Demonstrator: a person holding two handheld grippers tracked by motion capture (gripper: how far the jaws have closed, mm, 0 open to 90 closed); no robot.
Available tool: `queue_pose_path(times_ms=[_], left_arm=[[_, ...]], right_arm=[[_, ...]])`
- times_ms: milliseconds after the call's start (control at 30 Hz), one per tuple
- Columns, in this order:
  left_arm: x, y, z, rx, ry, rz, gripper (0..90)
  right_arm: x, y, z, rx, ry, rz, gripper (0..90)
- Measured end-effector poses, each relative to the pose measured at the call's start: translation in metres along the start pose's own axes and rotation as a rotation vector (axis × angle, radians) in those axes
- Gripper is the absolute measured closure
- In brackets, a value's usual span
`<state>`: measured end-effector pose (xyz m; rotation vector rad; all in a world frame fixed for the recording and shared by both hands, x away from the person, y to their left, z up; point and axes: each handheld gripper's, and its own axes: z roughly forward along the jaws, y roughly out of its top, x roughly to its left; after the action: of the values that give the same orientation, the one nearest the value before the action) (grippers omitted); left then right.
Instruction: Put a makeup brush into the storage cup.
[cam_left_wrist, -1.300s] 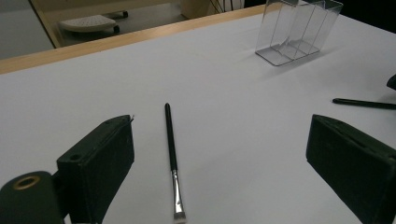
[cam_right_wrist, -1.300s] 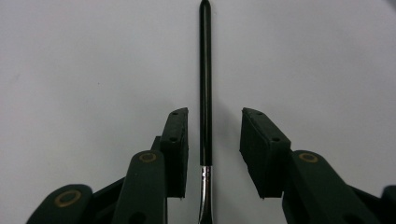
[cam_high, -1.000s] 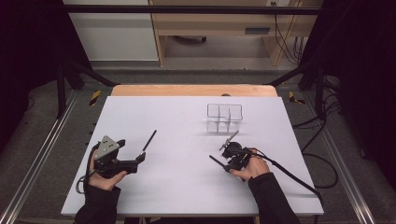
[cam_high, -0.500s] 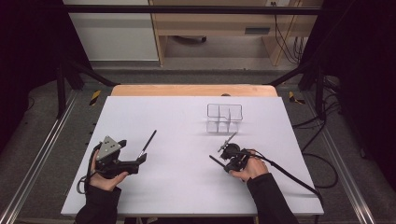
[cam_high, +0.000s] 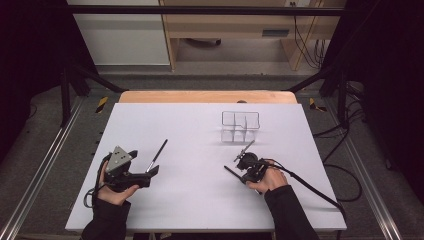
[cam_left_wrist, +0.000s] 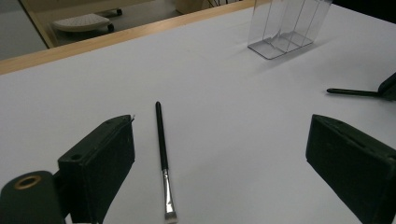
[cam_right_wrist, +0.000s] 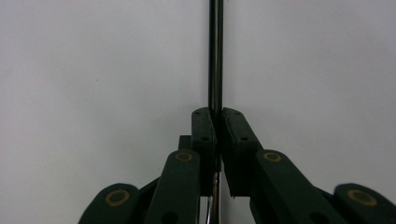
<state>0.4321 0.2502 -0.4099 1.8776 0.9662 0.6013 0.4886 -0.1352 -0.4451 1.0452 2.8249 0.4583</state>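
- High view: we log the left gripper (cam_high: 150, 172) at lower left, jaws spread wide, beside a slim black-handled brush with a metal ferrule (cam_high: 156, 155) lying on the white table (cam_high: 190, 125). The right gripper (cam_high: 239, 170), at lower right, pinches a second thin black brush (cam_high: 243, 150). A clear plastic compartment organiser (cam_high: 240, 125) stands right of centre.
- Left gripper view: we see its jaws wide apart and empty, the brush (cam_left_wrist: 162, 154) lying between them.
- Right gripper view: we note jaws clamped tight on the dark brush handle (cam_right_wrist: 215, 56).
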Motion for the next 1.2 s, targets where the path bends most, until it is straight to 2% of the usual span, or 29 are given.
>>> queue_pose_path(times_ms=[267, 467, 600, 700, 933, 1033, 1200], left_arm=[[-0.004, 0.001, 0.002, 0.012, -0.013, 0.015, 7.4], [-0.009, 0.003, 0.003, 0.018, -0.026, 0.035, 7.3], [-0.011, 0.003, 0.004, 0.022, -0.032, 0.046, 7.3], [-0.013, 0.004, 0.005, 0.025, -0.035, 0.056, 7.2], [-0.020, 0.006, 0.007, 0.031, -0.049, 0.080, 7.2], [-0.023, 0.007, 0.008, 0.036, -0.056, 0.099, 7.2], [-0.029, 0.009, 0.010, 0.044, -0.069, 0.127, 7.2]], right_arm=[[-0.002, 0.004, -0.024, -0.079, 0.014, 0.010, 84.3], [-0.001, 0.011, -0.041, -0.129, 0.033, -0.014, 84.4], [0.001, 0.017, -0.050, -0.152, 0.041, -0.040, 84.3], [0.002, 0.018, -0.051, -0.167, 0.049, -0.039, 84.3], [0.009, 0.022, -0.053, -0.175, 0.064, -0.066, 84.3], [0.013, 0.026, -0.057, -0.180, 0.087, -0.090, 84.3], [0.016, 0.031, -0.058, -0.169, 0.097, -0.117, 84.4]])
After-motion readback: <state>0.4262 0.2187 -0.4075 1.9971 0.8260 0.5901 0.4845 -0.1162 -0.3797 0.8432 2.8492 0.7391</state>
